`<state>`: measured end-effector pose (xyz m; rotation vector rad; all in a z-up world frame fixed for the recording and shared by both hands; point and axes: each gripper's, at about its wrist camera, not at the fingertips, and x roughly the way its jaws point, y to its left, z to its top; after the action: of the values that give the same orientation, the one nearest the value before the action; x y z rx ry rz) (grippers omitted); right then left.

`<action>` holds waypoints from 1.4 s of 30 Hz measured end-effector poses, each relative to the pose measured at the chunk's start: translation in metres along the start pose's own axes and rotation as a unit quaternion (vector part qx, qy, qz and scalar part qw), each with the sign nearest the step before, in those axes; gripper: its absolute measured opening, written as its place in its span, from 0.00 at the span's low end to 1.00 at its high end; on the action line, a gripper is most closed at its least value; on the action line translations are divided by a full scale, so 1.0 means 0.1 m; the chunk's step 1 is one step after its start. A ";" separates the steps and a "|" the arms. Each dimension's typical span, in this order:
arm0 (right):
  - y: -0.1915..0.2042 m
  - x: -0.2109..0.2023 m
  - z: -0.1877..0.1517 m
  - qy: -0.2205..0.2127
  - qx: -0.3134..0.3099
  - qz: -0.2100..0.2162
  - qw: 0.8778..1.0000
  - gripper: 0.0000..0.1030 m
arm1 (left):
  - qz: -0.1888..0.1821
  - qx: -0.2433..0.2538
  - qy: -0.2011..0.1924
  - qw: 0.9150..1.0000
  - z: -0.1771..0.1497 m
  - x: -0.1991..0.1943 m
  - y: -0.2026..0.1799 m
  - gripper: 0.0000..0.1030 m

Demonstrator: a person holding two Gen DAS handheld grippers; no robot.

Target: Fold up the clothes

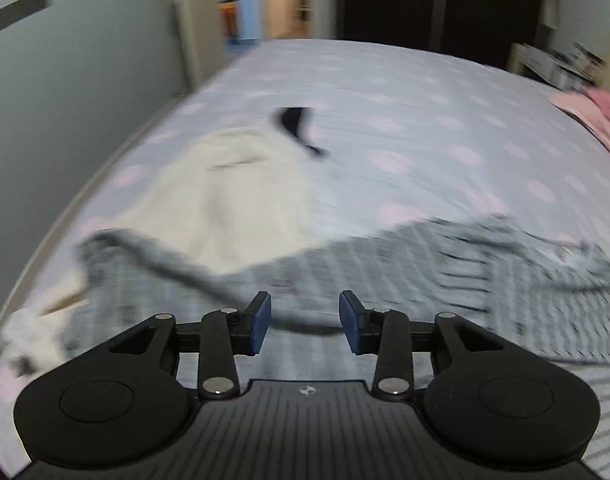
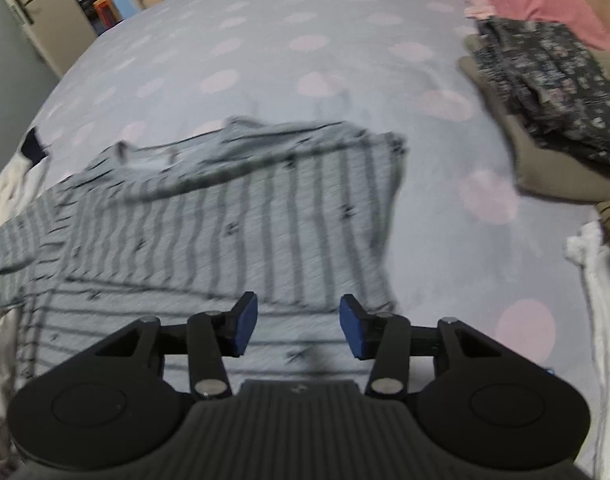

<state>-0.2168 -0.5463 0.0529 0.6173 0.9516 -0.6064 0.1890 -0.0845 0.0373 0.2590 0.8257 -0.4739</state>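
Grey striped shirt (image 2: 233, 208), spread on dotted bedsheet (image 2: 265, 40); cream garment (image 1: 209, 192) beside it. Left gripper (image 1: 305, 322) and right gripper (image 2: 299, 326): fingers parted, grasping nothing.

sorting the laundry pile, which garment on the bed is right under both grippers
The grey striped shirt, spread flat beneath both open grippers. The cream garment lies off to its left, and the dark floral piece sits folded far right.

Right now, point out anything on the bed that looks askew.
The striped shirt lies crooked, its top edge bunched and one sleeve flopped across the front. A cream garment sits rumpled beside it. Both grippers' jaws are open, holding nothing.
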 end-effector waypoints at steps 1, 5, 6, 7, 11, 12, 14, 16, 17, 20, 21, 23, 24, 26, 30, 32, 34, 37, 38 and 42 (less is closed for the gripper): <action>0.05 0.01 -0.01 0.005 -0.001 -0.001 1.000 0.50 | 0.010 -0.006 0.001 1.000 0.00 -0.01 0.12 0.35; 0.21 0.06 -0.03 0.016 -0.001 -0.004 1.000 0.50 | 0.047 -0.030 0.000 0.998 -0.04 -0.02 0.53 0.39; 0.25 0.08 -0.04 0.018 -0.001 -0.002 1.000 0.51 | 0.054 -0.042 -0.001 0.998 -0.06 -0.01 0.63 0.40; 0.29 0.09 -0.05 0.018 -0.001 0.000 1.000 0.51 | 0.059 -0.056 -0.001 0.997 -0.08 0.01 0.74 0.40; 0.46 0.16 -0.09 0.030 -0.008 0.006 1.000 0.52 | 0.090 -0.098 0.013 0.991 -0.20 0.12 1.14 0.40; 0.50 0.18 -0.09 0.033 -0.014 0.006 0.999 0.52 | 0.096 -0.108 0.020 0.989 -0.22 0.15 1.21 0.40; 0.58 0.21 -0.10 0.034 -0.027 0.001 0.999 0.53 | 0.100 -0.127 0.035 0.986 -0.27 0.21 1.35 0.40; 0.65 0.24 -0.10 0.032 -0.038 -0.004 0.999 0.53 | 0.103 -0.138 0.041 0.984 -0.31 0.25 1.44 0.40; 0.68 0.25 -0.10 0.033 -0.041 -0.005 0.999 0.53 | 0.104 -0.144 0.044 0.983 -0.32 0.27 1.48 0.40; 0.75 0.29 -0.10 0.035 -0.048 -0.006 0.998 0.53 | 0.097 -0.170 0.053 0.979 -0.35 0.33 1.55 0.39; 0.78 0.30 -0.10 0.036 -0.052 -0.007 0.998 0.53 | 0.091 -0.178 0.056 0.978 -0.36 0.35 1.56 0.34; 0.82 0.30 -0.11 0.034 -0.060 -0.007 0.998 0.53 | 0.080 -0.190 0.061 0.977 -0.33 0.36 1.57 0.06; 0.85 0.30 -0.11 0.033 -0.064 -0.007 0.997 0.53 | 0.079 -0.191 0.057 0.977 -0.31 0.35 1.55 0.06; 0.88 0.29 -0.12 0.030 -0.072 -0.007 0.997 0.53 | 0.084 -0.187 0.038 0.978 -0.27 0.27 1.49 0.04; 0.88 0.25 -0.15 0.030 -0.077 -0.003 0.997 0.53 | 0.057 -0.180 -0.025 0.982 -0.14 -0.06 1.29 0.04; 0.85 0.25 -0.16 0.034 -0.071 -0.002 0.997 0.53 | 0.030 -0.172 -0.066 0.982 -0.05 -0.28 1.12 0.04; 0.81 0.25 -0.16 0.041 -0.064 -0.001 0.997 0.53 | -0.006 -0.159 -0.105 0.982 0.05 -0.49 0.91 0.04; 0.75 0.23 -0.15 0.042 -0.056 -0.007 0.997 0.53 | -0.052 -0.114 -0.146 0.981 0.21 -0.72 0.47 0.04; 0.72 0.23 -0.14 0.042 -0.053 -0.009 0.998 0.53 | -0.067 -0.099 -0.153 0.981 0.27 -0.78 0.30 0.04; 0.55 0.18 -0.11 0.048 -0.027 0.002 0.998 0.53 | -0.123 -0.043 -0.155 0.979 0.47 -0.85 -0.42 0.03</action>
<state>-0.1759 -0.5048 0.0433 0.6036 1.0542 -0.5496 0.1485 -0.1134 0.1305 -0.0013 0.5727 -0.6894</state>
